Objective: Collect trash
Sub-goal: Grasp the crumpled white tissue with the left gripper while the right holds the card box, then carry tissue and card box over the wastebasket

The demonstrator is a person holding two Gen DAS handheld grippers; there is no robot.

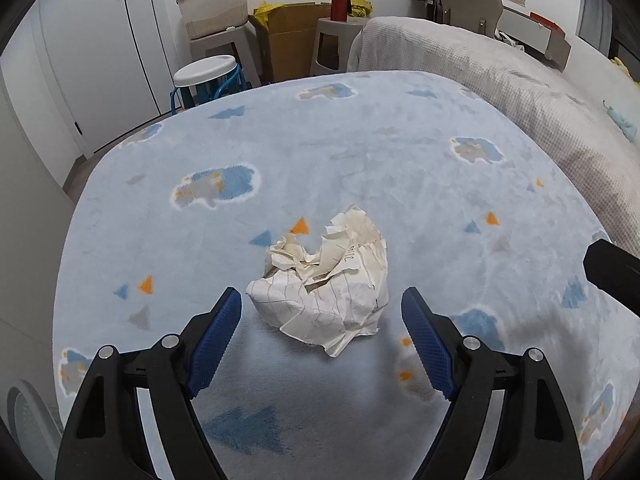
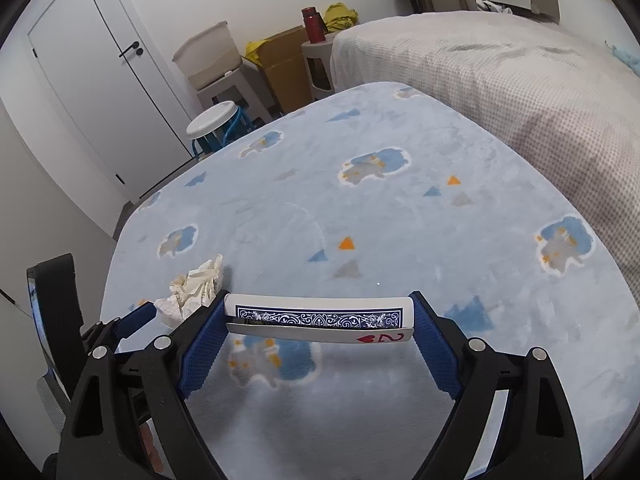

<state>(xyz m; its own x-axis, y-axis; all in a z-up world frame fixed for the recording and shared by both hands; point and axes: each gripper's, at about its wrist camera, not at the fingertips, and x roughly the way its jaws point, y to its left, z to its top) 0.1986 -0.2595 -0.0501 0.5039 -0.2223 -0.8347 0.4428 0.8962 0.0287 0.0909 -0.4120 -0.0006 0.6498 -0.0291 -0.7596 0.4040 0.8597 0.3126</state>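
Left wrist view: we see the left gripper with its blue-padded fingers spread wide and nothing pressed between them. A crumpled paper ball, ruled and faintly written on, lies on the light blue blanket just ahead of the fingertips, in line with the gap but touching neither pad. The blanket carries a print of blue clouds and of orange, blue and grey triangles. A black part of the right gripper enters at the right edge.

Right wrist view: we see the right gripper clamped on a bent playing card, which spans the gap from pad to pad; its blue patterned back faces the far side of the blanket, and a red two of hearts shows at its lower right corner. The card hangs clear above the blanket. To the left, the paper ball rests on the blanket, partly hidden behind the right gripper's left finger, with the left gripper just beside it.

Background, both views: a white stool, a cardboard box, a red bottle, a white door and a bed.
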